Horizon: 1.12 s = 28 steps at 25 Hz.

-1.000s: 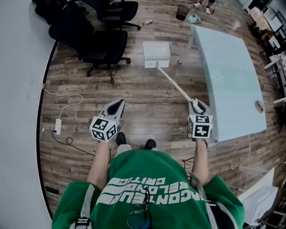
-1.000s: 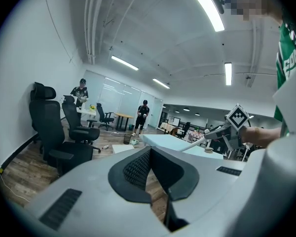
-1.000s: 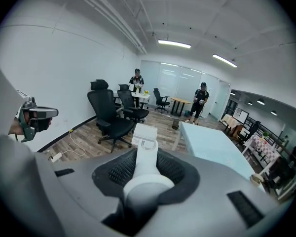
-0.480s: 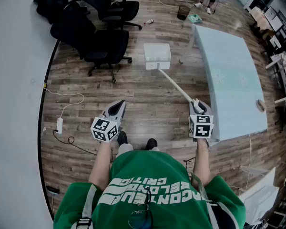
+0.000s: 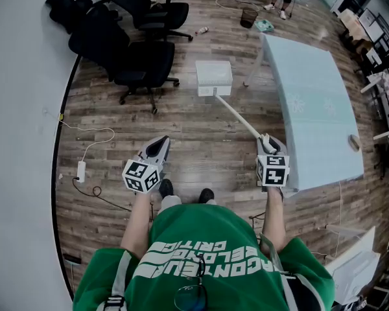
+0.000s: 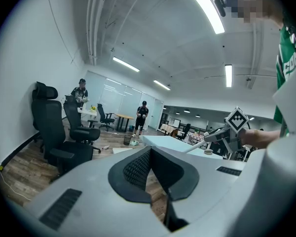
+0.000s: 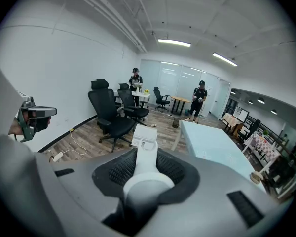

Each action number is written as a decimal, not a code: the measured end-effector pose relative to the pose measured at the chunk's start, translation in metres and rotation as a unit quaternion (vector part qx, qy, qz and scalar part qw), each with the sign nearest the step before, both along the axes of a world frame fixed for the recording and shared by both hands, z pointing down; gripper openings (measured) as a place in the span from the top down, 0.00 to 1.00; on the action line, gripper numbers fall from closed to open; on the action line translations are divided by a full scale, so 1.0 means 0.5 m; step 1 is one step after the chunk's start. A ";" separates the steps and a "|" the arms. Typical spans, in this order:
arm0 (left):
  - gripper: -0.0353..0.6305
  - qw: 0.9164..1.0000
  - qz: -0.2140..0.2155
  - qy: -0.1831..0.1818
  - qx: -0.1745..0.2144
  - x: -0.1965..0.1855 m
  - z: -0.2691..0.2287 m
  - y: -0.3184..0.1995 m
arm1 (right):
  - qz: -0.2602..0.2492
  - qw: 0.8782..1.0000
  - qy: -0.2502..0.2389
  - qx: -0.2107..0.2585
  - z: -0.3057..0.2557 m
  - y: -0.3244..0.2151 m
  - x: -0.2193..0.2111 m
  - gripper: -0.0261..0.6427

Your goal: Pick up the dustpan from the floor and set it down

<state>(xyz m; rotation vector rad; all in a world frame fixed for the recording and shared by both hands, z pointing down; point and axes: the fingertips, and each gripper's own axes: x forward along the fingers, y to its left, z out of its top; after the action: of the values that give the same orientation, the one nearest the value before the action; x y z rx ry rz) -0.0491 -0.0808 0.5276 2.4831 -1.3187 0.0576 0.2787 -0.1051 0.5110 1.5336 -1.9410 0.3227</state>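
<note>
Your dustpan is a white, stiff plastic thing on a long thin handle. It looks light, but the weight sits out at the pan end, so it will want to droop and swing about the grip. The handle is smooth and round and may twist between the pads. A hold near its top end gives reach, and one lower down gives more control.

Your right gripper has its jaws part-way closed on the top of that handle, with the rounded end seated between the ribbed pads. From there the handle runs away and to the left, down to the pan. The pan is at the far end, over the wooden floor, between the black office chairs on the left and the pale tabletop on the right. I cannot tell whether the pan touches the floor or hangs just above it.

Your left gripper is well apart from all this, jaws together with nothing between them.
</note>
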 end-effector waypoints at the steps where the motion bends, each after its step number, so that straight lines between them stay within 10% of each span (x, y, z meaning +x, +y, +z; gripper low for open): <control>1: 0.96 1.000 -0.001 -0.001 0.001 0.001 0.000 0.000 | 0.000 1.000 0.000 -0.001 0.001 0.000 0.000 0.78; 28: 0.96 0.997 -0.060 0.023 -0.034 -0.136 0.046 0.017 | -0.040 0.993 0.024 -0.104 0.159 -0.021 -0.118 0.78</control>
<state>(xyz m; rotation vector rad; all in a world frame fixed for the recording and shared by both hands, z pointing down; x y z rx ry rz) -0.1170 -0.0723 0.5504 2.3309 -1.4194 0.0165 0.2198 -0.1157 0.5903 1.3141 -1.8618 0.4353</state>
